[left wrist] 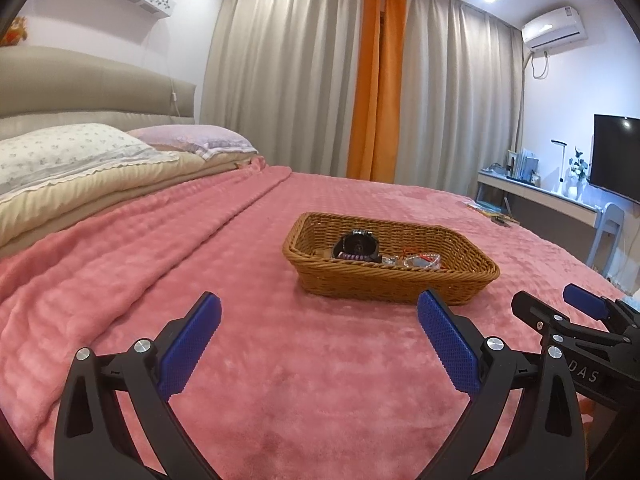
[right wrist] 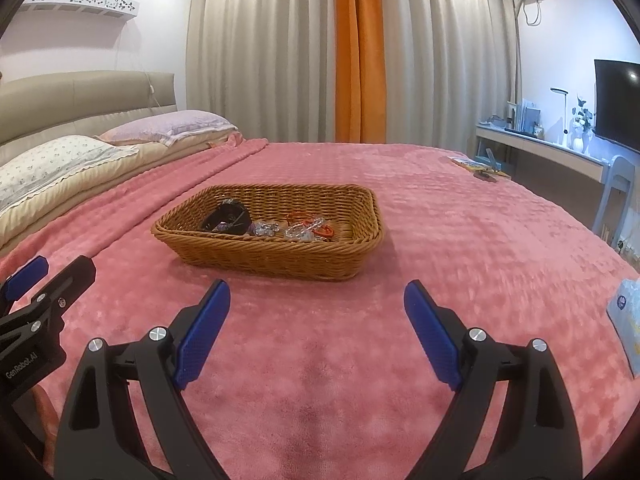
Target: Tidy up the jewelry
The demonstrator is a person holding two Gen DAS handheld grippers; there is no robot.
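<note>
Wicker basket point(right wrist: 267, 250): red bangle seen only from R; both tongs point(left wrist: 319, 316) point(right wrist: 317, 302) wide, empty.

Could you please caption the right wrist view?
Open right gripper faces a wicker basket of jewelry on a pink blanket.

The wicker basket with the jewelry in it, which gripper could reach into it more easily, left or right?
Probably the right gripper: the wicker basket sits almost straight ahead of its open jaws. From the left gripper, the basket lies off to its right. Both are empty and apart from it.
</note>
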